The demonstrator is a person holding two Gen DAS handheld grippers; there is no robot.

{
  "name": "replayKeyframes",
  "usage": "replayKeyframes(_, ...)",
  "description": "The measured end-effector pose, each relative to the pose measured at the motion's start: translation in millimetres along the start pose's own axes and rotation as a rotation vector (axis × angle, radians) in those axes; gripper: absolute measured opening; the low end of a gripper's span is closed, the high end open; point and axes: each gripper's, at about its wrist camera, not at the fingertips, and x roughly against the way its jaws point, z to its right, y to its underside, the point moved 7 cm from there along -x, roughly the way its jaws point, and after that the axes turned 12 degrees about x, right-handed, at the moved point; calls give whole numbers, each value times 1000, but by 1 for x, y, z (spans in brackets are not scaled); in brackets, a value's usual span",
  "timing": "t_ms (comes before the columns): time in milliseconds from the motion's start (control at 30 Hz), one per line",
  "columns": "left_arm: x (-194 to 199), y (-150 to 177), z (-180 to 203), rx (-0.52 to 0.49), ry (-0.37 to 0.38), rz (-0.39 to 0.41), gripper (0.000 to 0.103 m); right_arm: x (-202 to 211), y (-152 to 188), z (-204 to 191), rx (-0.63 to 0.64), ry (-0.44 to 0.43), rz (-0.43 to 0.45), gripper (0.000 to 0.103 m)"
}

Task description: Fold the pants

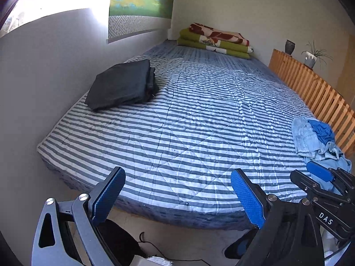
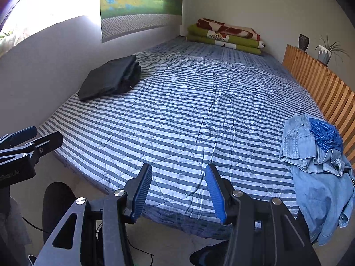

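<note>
A crumpled heap of light blue denim pants (image 2: 315,173) lies at the bed's near right corner, with a bright blue garment (image 2: 326,136) on top; the heap (image 1: 310,139) also shows in the left wrist view. A folded dark stack of pants (image 1: 123,84) rests at the bed's left side by the wall, seen too in the right wrist view (image 2: 111,78). My left gripper (image 1: 177,195) hangs open over the bed's near edge, holding nothing. My right gripper (image 2: 178,190) is open as well, empty, to the left of the denim heap. The right gripper (image 1: 319,175) shows at the left view's right edge.
The striped blue and white quilt (image 1: 188,122) covers the bed. Folded green and red blankets (image 1: 217,41) sit at the far end. A wooden slatted rail (image 2: 321,84) runs along the right side, with a vase and a potted plant (image 2: 326,51) behind. A wall borders the left.
</note>
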Motion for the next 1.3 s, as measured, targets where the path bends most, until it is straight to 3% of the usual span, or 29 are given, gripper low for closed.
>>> replayKeyframes(1300, -3, 2, 3, 1, -7, 10, 98, -9, -1, 1, -13, -9, -8, 46)
